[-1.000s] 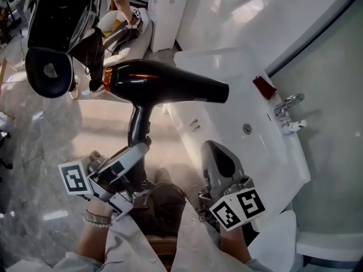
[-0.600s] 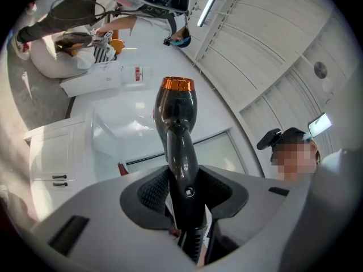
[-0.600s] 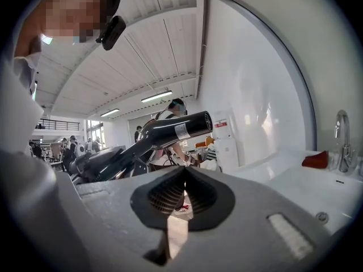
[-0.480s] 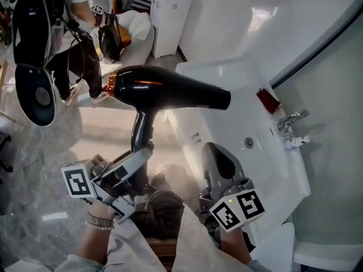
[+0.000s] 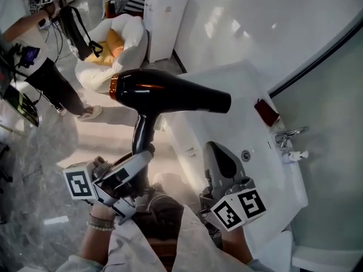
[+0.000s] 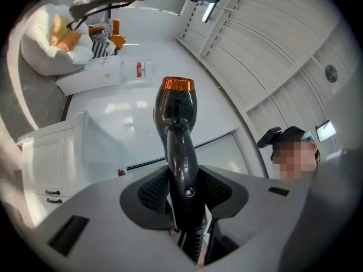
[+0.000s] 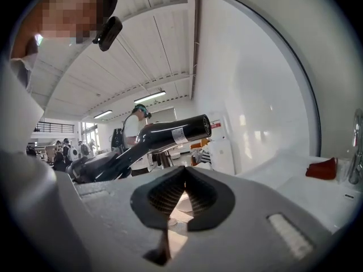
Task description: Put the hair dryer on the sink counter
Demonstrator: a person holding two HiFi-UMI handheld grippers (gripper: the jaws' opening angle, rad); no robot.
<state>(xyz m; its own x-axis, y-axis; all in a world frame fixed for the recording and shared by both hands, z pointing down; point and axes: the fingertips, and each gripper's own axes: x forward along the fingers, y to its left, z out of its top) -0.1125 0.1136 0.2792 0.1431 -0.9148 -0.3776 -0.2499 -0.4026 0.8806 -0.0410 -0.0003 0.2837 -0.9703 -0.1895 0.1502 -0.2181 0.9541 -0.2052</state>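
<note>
Head view: left tool [image 5: 139, 155] around dryer [image 5: 170, 95]

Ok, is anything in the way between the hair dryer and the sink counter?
Nothing visible does. The hair dryer, gripped by its handle in the left gripper, points at a bare stretch of the sink counter. A small red object lies farther along, by the faucet; the shut right gripper hangs nearer the person.

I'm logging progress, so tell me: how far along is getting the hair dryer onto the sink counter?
Done: the left claw grips the hair dryer by its handle. In hand: it's held in the air, nozzle toward the sink counter. Left: set it down and release. The right claw is shut, empty.
</note>
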